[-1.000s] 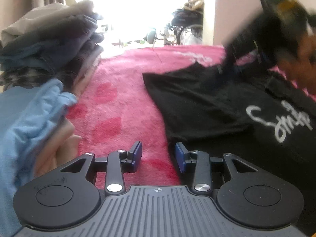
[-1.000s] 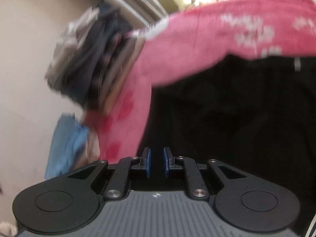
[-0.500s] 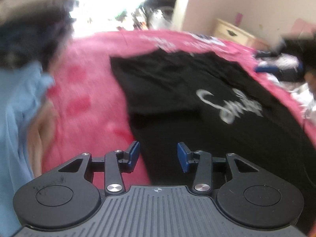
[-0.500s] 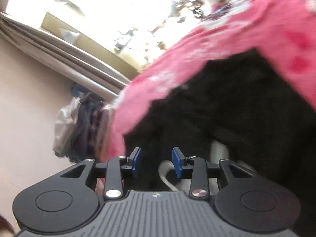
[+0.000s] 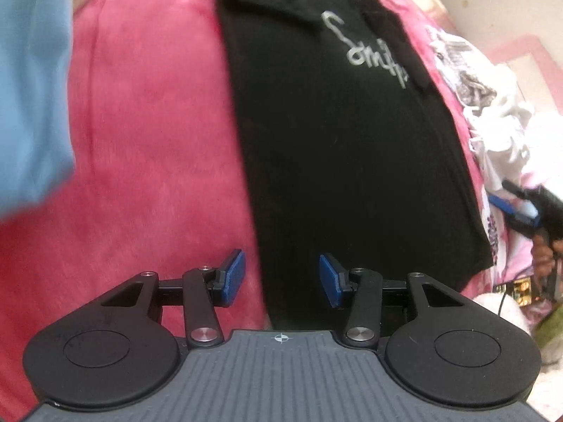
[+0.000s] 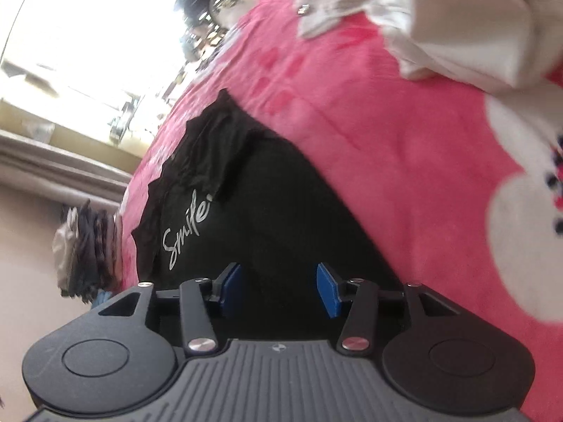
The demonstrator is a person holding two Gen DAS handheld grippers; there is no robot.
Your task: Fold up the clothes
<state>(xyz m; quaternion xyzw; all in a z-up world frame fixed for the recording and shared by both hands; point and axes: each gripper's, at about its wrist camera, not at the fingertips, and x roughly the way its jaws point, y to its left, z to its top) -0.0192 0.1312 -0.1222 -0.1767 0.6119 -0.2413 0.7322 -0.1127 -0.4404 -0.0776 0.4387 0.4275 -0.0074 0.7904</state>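
Pink plush blanket (image 5: 147,133) covers the bed; black T-shirt with silver script lettering (image 5: 337,161) lies flat on it, sleeves already turned in, long body running toward the cameras. Pile of white unfolded garments (image 6: 468,28) sits past the shirt's right side, stack of folded dark clothes (image 6: 88,246) far left by the wall, light blue cloth (image 5: 31,81) at the left edge.

Left gripper (image 5: 279,277) hangs over the shirt's left hem edge, one pad over blanket, one over black fabric. Jaws have just been opening, nothing between them. Right gripper (image 6: 278,290) is over the hem end near the right edge, jaws also just opened, empty.

Likely next step: fold hem up to the collar. Tips:
- pinch both hem corners, all layers, not just the top one
- keep clear of the blanket pile
- lift level, carry both corners together toward the lettering
- keep side edges aligned before letting go
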